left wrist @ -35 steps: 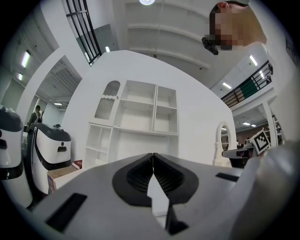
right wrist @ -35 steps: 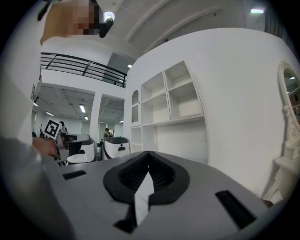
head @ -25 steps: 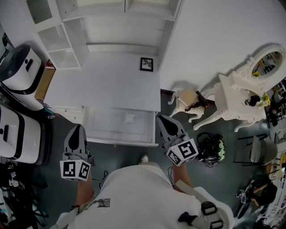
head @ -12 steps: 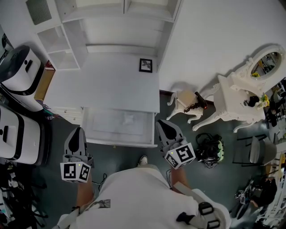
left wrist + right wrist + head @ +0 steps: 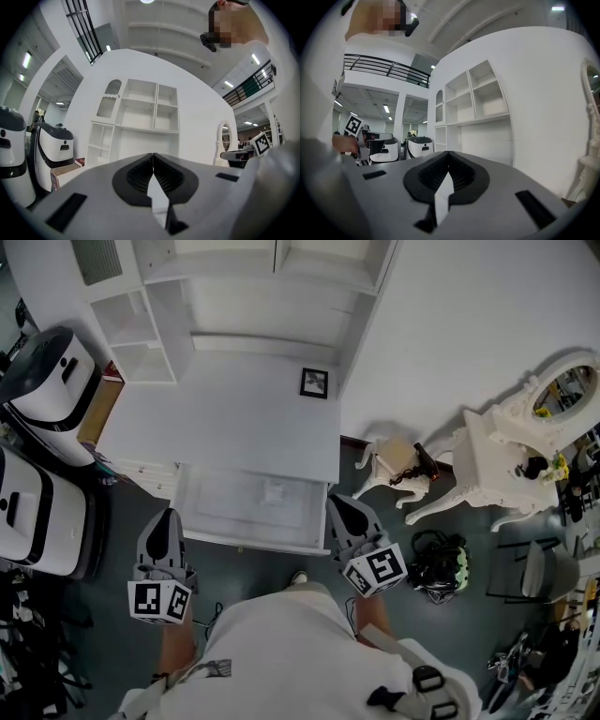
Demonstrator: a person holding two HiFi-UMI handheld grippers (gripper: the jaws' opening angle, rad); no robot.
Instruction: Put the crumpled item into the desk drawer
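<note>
Tongs closed, empty, on left gripper (image 5: pixel 168 516) and right gripper (image 5: pixel 337 502); right nudged toward drawer (image 5: pixel 246 540); crumpled item (image 5: pixel 274 491) unmoved.

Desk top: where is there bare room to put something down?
Nearly all the desk top is bare, from the shelf unit to the open drawer; only a small picture frame sits near its far right corner. The floor to its right is crowded.

- Crumpled item (image 5: pixel 274 491): small, white, wrinkled. Lies on the drawer floor, right of centre, ahead of and between both pairs of jaws, nearer the right gripper (image 5: pixel 337 502). Clear of both.
- Drawer (image 5: pixel 246 540): white, shallow, pulled open. Its front edge spans from the left gripper (image 5: pixel 167 515) to the right gripper.
</note>
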